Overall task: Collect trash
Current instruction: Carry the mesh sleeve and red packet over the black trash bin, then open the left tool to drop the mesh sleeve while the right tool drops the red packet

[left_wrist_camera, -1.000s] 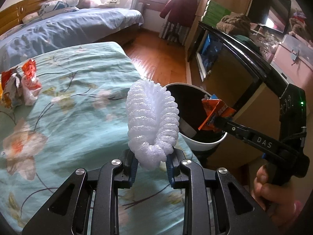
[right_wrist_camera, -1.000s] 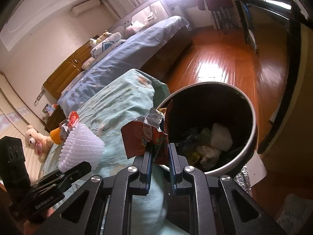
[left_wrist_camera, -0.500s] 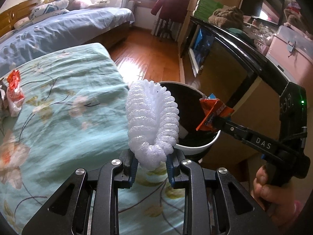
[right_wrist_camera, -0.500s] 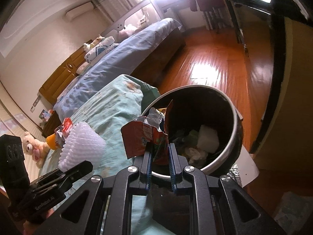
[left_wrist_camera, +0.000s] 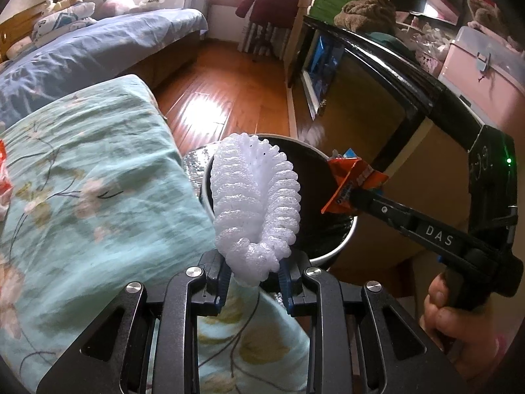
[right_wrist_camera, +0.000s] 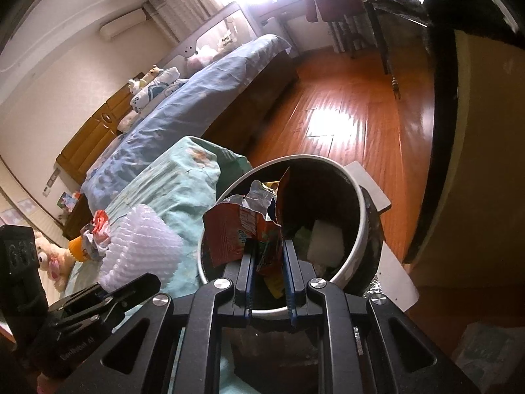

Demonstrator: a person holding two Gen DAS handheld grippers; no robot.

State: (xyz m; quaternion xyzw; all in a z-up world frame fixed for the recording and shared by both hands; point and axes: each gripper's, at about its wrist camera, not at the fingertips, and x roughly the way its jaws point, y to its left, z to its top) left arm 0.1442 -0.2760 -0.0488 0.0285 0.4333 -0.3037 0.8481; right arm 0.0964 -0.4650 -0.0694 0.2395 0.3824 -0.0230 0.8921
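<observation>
Over bin (left_wrist_camera: 331,252), foam net (left_wrist_camera: 256,210) upright in left claw (left_wrist_camera: 254,277).

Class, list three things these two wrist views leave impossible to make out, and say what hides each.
1. Left wrist view: the bin's contents, hidden by the white foam net.
2. Right wrist view: the bin's base, behind the right gripper and orange wrapper.
3. Left wrist view: red trash on the bedspread, cut off at the left edge.

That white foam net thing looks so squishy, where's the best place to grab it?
By its folded bottom end, from below, as the left gripper does: the foam net bunches narrow there, fitting between the fingers, while its upper ribbed part flares too wide.
</observation>
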